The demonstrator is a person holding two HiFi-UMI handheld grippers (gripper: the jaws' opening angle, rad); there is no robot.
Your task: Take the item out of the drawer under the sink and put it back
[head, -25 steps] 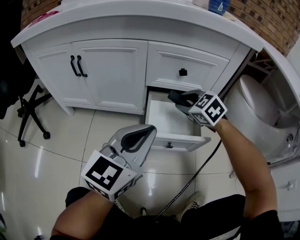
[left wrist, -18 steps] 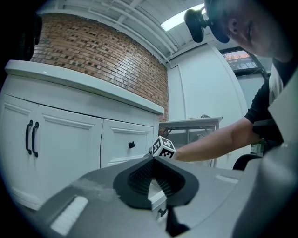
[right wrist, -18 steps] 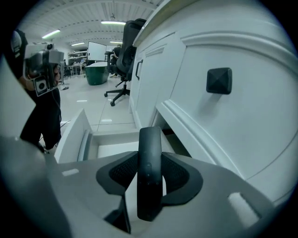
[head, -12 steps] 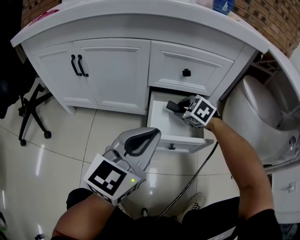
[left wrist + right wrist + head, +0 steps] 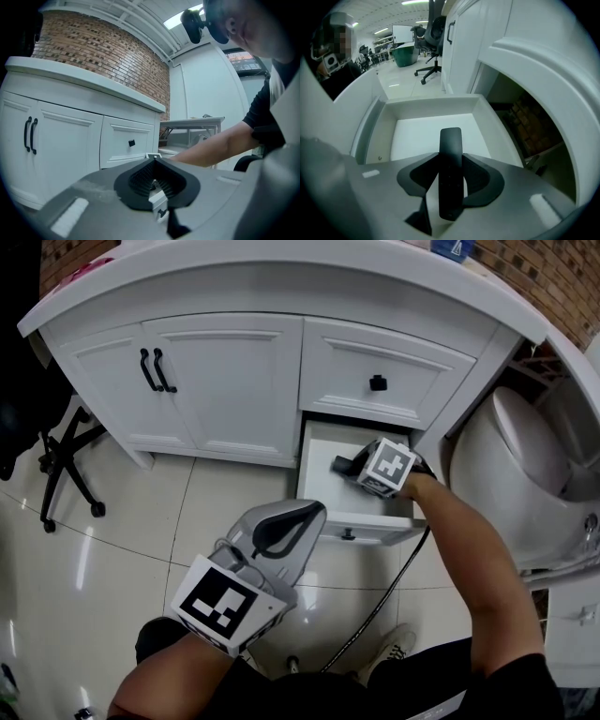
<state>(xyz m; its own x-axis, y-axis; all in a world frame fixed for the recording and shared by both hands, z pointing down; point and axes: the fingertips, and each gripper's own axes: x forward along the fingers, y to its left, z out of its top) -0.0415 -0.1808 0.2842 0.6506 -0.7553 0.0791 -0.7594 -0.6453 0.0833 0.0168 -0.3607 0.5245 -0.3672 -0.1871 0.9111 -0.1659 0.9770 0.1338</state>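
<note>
**Get it low and flat before letting go**

The slim black remote control [image 5: 451,159] is clamped between the pads of the right hand-held gripper [image 5: 451,180]. It hangs just above the bare white floor of the open drawer [image 5: 424,129], pointing toward nine o'clock in the head view. To put it back cleanly, I'd bring it down until it lies flat mid-drawer, clear of the walls, and only then release. The left hand-held gripper [image 5: 298,512], at seven o'clock from the drawer, is pinched together on nothing.
</note>
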